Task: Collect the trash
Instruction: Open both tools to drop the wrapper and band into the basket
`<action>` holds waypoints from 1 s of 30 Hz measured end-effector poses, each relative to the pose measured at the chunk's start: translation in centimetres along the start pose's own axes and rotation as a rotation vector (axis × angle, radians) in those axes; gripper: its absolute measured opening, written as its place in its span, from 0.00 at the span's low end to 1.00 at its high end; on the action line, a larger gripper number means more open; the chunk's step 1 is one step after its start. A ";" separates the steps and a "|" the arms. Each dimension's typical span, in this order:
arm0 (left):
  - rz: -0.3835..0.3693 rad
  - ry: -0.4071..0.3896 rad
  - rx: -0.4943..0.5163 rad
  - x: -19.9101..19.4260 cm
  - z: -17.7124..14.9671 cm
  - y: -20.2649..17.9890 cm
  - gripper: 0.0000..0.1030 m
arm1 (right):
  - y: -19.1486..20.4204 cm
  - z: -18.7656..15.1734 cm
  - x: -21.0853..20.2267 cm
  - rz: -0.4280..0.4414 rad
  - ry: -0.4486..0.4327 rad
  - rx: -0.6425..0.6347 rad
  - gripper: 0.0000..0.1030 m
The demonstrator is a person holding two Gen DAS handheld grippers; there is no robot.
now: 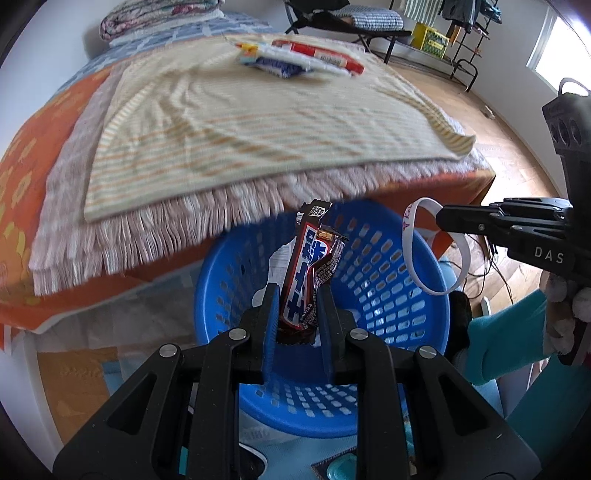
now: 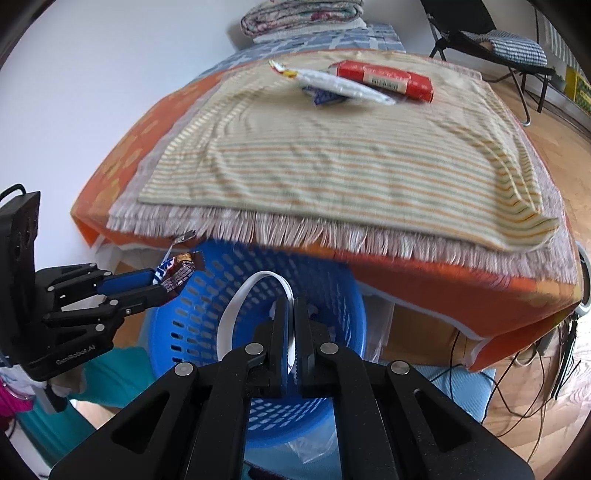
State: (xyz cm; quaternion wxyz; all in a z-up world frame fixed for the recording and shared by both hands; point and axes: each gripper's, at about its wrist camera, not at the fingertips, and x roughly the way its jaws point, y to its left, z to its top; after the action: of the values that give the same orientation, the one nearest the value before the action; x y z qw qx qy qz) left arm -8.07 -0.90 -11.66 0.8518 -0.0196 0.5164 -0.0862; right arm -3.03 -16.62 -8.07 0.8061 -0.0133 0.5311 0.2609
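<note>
Partly, the candy wrapper (image 1: 308, 280) hides basket (image 1: 388, 266) contents.

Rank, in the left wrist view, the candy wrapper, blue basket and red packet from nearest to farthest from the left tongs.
1. Candy wrapper: clamped in the left tongs.
2. Blue basket: directly below.
3. Red packet: far end of the striped cloth.

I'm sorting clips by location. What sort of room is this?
Probably a lived-in room at home, perhaps a bedroom or living room: a cloth-covered table with folded blankets at its far end, a folding chair, wooden flooring.
</note>
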 end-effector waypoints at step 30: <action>0.007 0.037 -0.030 0.9 -0.6 0.4 0.43 | -0.7 -1.0 1.7 0.061 0.091 0.084 0.42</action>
State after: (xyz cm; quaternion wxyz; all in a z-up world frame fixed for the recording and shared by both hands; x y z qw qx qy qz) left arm -8.17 -0.62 -12.81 0.8419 -0.0289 0.5334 -0.0757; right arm -3.05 -16.77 -10.14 0.7725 0.0249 0.5779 0.2620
